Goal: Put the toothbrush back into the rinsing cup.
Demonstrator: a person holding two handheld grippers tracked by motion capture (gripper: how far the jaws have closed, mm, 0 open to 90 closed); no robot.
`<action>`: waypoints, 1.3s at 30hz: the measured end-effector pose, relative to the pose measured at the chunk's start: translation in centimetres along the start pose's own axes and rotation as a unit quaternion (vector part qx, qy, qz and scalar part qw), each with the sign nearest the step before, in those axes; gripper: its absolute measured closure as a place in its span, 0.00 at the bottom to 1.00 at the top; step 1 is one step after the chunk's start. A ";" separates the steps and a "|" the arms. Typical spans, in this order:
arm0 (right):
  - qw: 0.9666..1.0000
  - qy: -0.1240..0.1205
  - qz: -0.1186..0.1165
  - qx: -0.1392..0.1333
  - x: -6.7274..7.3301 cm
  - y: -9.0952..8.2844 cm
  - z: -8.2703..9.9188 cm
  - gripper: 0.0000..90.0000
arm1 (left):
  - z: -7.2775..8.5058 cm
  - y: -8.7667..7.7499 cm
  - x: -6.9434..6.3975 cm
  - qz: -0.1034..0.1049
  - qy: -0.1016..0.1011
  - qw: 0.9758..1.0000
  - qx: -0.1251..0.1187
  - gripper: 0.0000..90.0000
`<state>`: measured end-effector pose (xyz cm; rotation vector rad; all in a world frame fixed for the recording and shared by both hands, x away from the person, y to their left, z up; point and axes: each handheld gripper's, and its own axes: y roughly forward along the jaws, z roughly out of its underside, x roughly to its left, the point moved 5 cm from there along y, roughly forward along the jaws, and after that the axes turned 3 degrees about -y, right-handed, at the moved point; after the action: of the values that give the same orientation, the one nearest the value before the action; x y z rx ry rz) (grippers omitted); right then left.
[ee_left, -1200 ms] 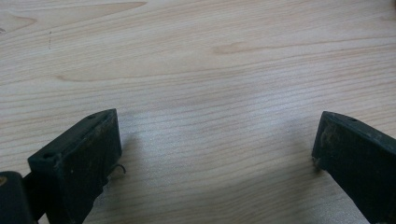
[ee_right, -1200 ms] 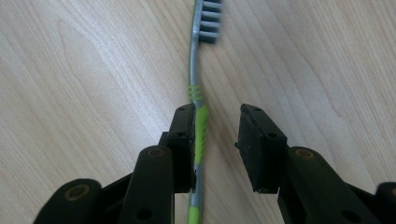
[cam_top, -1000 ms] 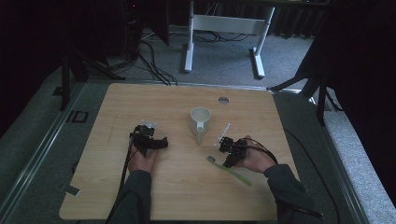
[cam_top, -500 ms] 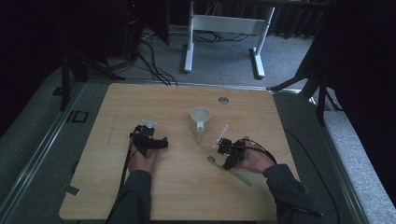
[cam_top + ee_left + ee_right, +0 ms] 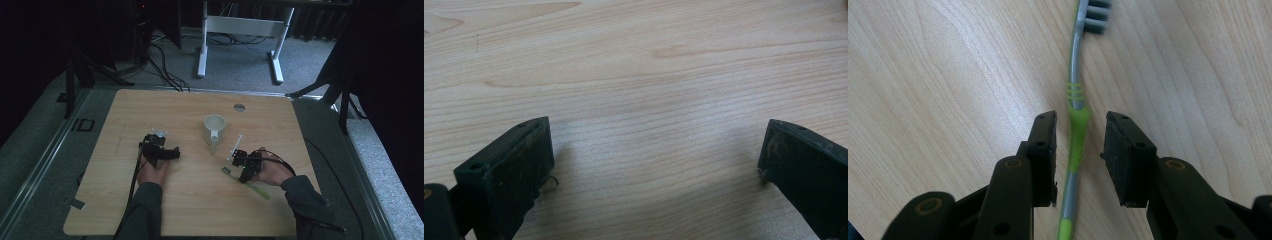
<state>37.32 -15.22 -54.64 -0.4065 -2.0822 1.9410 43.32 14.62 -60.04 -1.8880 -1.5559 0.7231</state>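
Over the last second the right gripper (image 5: 242, 168) has slid down from beside the cup to a green-and-grey plastic toothbrush (image 5: 1076, 131) lying flat on the pale wooden table (image 5: 190, 210). Its jaws stand partly apart, one on each side of the handle, a gap showing on either side. Bristles point away from the hand. A white ceramic mug (image 5: 214, 129) stands near the table's middle. On the other side, the left gripper (image 5: 656, 165) rests low over bare wood, jaws spread wide.
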 end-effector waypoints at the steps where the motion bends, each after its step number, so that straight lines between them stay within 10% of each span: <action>1: 1.000 0.000 -0.001 0.001 0.0 0.0 0.0 0.73 | 0.0 0.0 0.0 0.000 0.000 1.000 0.000 0.02; 39: 0.999 0.001 -0.013 0.029 -0.1 1.4 0.3 0.76 | 0.0 0.0 0.0 0.000 0.000 1.000 0.000 0.02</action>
<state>37.34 -15.49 -56.10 -0.3665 -2.0140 1.9796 43.33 14.62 -60.04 -1.8882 -1.5560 0.7228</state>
